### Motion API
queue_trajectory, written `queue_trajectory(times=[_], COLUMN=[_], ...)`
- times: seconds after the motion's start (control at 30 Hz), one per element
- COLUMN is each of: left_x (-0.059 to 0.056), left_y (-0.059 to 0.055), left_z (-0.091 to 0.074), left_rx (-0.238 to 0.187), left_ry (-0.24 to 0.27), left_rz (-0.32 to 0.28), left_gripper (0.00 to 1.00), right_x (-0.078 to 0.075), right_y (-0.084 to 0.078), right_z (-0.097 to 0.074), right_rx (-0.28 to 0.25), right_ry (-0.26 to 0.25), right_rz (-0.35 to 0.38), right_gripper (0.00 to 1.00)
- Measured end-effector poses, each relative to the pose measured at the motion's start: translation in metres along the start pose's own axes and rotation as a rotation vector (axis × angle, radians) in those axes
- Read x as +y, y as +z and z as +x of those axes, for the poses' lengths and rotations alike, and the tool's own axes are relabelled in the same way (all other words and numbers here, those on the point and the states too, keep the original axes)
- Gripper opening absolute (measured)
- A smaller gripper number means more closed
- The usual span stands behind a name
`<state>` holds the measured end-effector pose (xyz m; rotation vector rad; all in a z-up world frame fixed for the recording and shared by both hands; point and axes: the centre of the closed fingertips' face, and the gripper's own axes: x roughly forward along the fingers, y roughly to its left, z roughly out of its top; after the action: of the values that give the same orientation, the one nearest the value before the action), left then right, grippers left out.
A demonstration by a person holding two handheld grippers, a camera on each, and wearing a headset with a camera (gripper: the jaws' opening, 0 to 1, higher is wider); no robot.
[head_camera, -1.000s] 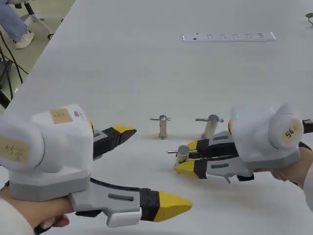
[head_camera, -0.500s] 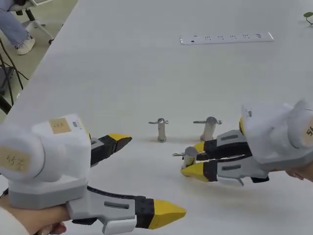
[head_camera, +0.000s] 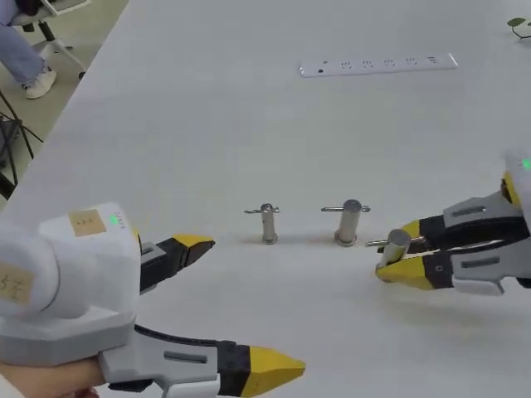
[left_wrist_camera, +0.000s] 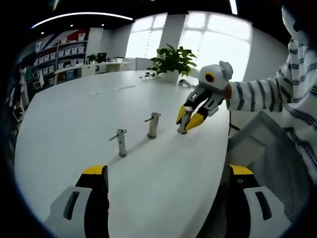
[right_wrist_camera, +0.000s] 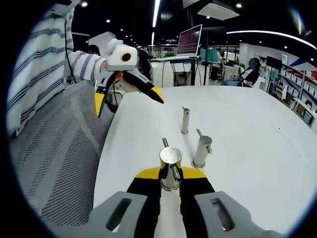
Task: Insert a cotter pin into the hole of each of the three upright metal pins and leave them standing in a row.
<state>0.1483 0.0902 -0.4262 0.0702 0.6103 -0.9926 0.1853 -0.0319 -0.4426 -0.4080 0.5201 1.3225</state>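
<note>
On the white worktop (head_camera: 249,124), at the middle of the head view, two metal pins stand upright side by side: the left metal pin (head_camera: 268,225) and the middle metal pin (head_camera: 349,224). Each has a cotter pin (head_camera: 335,208) crosswise through its head. Just to the right of them, slightly lower in the frame, the third metal pin (head_camera: 397,243) is pinched between the fingers of the right gripper (head_camera: 395,251). A thin wire pokes out to the left of its head. In the right gripper view the fingers (right_wrist_camera: 148,174) press on the shaft just below the cap. Whether the base touches the worktop cannot be told.

At the lower left of the head view the left gripper (head_camera: 246,304) has its fingers spread wide with nothing between them.

All three pins appear to carry cotter pins, so the inserting looks finished. What seems left is to set the third pin upright in line with the other two and let go of it.

A tan sticker (head_camera: 85,220) on the left gripper's body bears handwriting too small to read. A second sticker (head_camera: 12,286) at the left edge shows handwritten marks, possibly digits, not clear enough to tell. The power strip (head_camera: 377,64) at the top of the frame shows no legible print.
</note>
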Motion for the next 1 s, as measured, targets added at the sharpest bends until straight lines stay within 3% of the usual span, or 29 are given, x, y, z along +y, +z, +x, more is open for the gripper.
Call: queue_trajectory(times=[0.5, 0.67, 0.83, 1.0], left_x=[0.001, 0.002, 0.004, 0.002], left_y=[-0.005, -0.006, 0.0, 0.0], left_z=[-0.004, -0.005, -0.006, -0.002], left_rx=[0.009, 0.014, -0.021, -0.019], left_ry=[0.018, 0.024, 0.043, 0.042], left_rz=[-0.024, -0.037, -0.066, -0.073], left_gripper=[0.99, 0.99, 0.99, 0.99], right_x=[-0.051, -0.06, -0.064, -0.066], right_y=[-0.027, -0.033, -0.039, -0.045], right_z=[-0.023, -0.024, -0.023, -0.022], right_rx=[0.013, 0.011, -0.004, 0.005], right_ry=[-0.106, -0.121, -0.128, -0.121], right_rz=[0.068, 0.081, 0.099, 0.1], right_gripper=[0.08, 0.08, 0.08, 0.08])
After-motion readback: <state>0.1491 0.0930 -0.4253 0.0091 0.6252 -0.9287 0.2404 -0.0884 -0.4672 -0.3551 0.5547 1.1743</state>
